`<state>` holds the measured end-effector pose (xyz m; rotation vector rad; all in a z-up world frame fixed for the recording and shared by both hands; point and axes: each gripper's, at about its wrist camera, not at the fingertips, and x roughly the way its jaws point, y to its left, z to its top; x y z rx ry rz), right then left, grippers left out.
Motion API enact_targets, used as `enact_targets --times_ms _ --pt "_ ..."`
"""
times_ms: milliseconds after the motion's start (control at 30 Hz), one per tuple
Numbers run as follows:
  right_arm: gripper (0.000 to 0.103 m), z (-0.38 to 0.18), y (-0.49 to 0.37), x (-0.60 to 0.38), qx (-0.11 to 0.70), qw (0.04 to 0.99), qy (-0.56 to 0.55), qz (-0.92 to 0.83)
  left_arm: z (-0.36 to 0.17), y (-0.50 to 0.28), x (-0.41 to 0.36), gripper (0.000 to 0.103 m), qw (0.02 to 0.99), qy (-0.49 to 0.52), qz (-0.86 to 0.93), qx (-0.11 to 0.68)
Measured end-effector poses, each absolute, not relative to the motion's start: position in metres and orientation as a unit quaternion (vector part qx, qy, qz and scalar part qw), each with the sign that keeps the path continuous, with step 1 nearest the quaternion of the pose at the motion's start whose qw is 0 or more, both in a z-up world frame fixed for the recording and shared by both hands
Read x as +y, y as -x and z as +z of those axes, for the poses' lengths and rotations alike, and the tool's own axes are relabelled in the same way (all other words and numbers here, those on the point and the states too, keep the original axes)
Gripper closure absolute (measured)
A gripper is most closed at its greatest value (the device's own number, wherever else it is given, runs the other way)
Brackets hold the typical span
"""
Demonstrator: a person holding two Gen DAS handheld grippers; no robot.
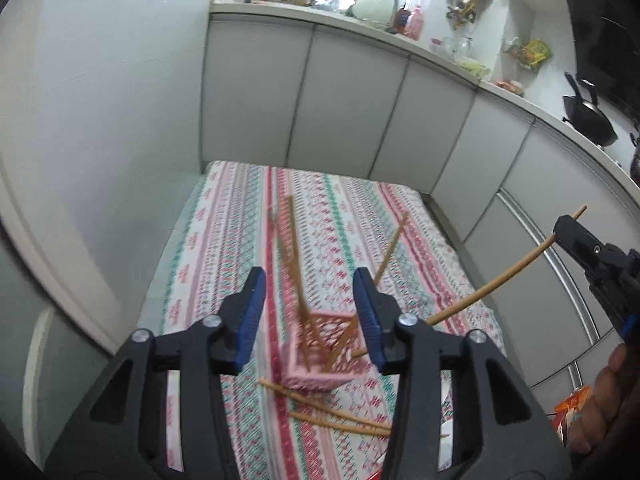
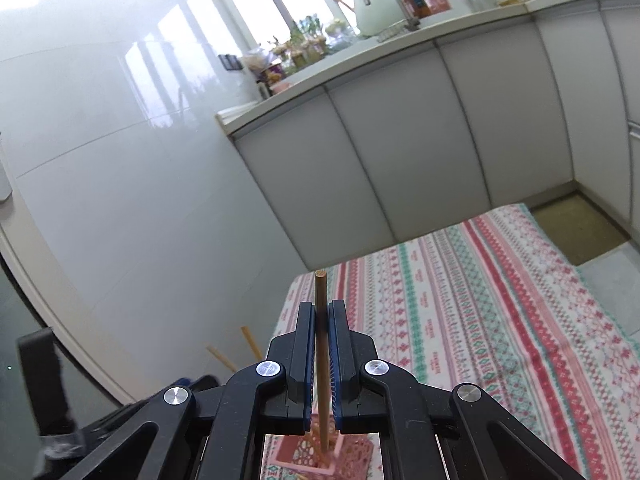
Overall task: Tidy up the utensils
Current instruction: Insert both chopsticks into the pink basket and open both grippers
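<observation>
a: grippers, state at this frame?
b: left gripper (image 1: 310,316) had jaws spread wide, nothing between them. right gripper (image 2: 322,364) was clamped on one chopstick (image 2: 321,344), which stood upright.
a: holder position?
b: pink holder (image 1: 324,354) sat on the striped cloth (image 1: 224,240), just past the left gripper; blurred, with chopsticks leaning out of it.
a: anything loose?
b: loose chopsticks (image 1: 332,412) lay on the cloth, near side of the holder.
</observation>
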<state>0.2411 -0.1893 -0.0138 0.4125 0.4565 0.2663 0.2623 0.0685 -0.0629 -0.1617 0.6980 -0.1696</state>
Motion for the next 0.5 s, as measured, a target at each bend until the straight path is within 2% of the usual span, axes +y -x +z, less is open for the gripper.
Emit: enact_targets --times_ms 233,500 --pt "0.098 -0.032 -0.256 -0.165 0.238 0.940 -0.192 0.149 -0.080 -0.255 0.092 0.046 0.918 0.075 -0.050 0.385" --pt "0.098 -0.060 -0.276 -0.134 0.267 0.936 -0.168 0.154 -0.100 -0.257 0.097 0.045 0.906 0.066 -0.052 0.416"
